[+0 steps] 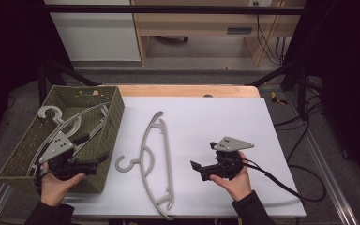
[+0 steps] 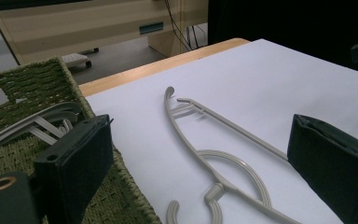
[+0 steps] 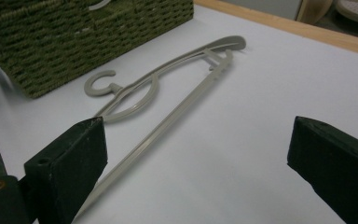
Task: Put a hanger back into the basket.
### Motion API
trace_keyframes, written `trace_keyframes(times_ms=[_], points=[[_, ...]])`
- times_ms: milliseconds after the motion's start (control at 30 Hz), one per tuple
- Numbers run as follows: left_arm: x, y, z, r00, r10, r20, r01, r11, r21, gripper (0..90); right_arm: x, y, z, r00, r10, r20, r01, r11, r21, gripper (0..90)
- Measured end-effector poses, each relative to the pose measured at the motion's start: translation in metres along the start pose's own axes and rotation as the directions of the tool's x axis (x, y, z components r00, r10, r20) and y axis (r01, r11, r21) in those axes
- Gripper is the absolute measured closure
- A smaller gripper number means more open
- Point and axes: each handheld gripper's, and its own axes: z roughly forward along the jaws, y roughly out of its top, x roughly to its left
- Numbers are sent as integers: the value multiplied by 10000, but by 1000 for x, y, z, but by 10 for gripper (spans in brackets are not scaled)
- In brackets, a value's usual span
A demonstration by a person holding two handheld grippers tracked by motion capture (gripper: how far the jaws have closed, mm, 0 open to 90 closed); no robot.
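A grey plastic hanger point(image 1: 155, 159) lies flat on the white sheet point(image 1: 215, 117), its hook toward the green woven basket point(image 1: 115, 117). Several more grey hangers point(image 1: 70, 124) lie inside that basket. My left gripper point(image 1: 93, 149) hovers over the basket's near right corner, open and holding nothing. In the left gripper view the hanger point(image 2: 216, 189) lies ahead between the wide jaws of the left gripper point(image 2: 200, 158). My right gripper point(image 1: 203, 155) is over the sheet to the right of the hanger, open and pointing left at it. In the right gripper view the hanger's bar point(image 3: 168, 121) runs past the left jaw of the right gripper point(image 3: 196, 154).
The basket point(image 3: 74, 42) stands at the table's left side, partly overhanging the sheet's edge. A strip of wooden tabletop point(image 1: 187, 90) shows behind the sheet. A black cable point(image 1: 286, 185) trails from the right gripper across the sheet's right side. Furniture stands beyond the table.
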Motion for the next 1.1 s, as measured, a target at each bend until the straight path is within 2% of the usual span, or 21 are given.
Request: trace_keyframes(times_ms=[33,67,267,400,567,633,733,833,1000,1100], points=[[-1,0,0,10000,-54,14,54,10000,5,65,0,0,0,10000,0,0,0,10000,0,51],[-1,0,1,9999,-81,64,81,10000,-22,60,6,-1,8,9998,-169,-51,171,9996,216,50],[-2,-1,1,10000,-39,38,39,10000,-57,51,22,-3,27,9996,-162,-222,175,9981,591,60],[-1,-2,2,10000,-17,-56,17,10000,-28,49,32,-9,46,9992,72,-402,-33,9953,965,90],[0,-2,3,9999,-9,-112,9,10000,-11,49,42,-18,66,9995,-85,-300,128,9892,1461,122],[0,-2,3,9999,-43,-117,42,10000,-55,49,45,-21,73,9994,-7,-358,62,9880,1544,138],[1,-2,3,9999,-53,-147,53,10000,-20,49,50,-25,85,9997,-144,-179,174,9835,1800,157],[2,-3,3,9998,-101,-148,101,9999,-6,49,55,-29,96,9995,-116,-292,174,9776,2099,190],[2,-3,4,9999,-72,-150,72,10000,7,49,53,-35,107,9999,-90,-94,110,9708,2397,284],[1,-3,4,9999,-83,-148,84,10000,40,49,53,-38,111,9998,-103,-162,141,9674,2527,328]])
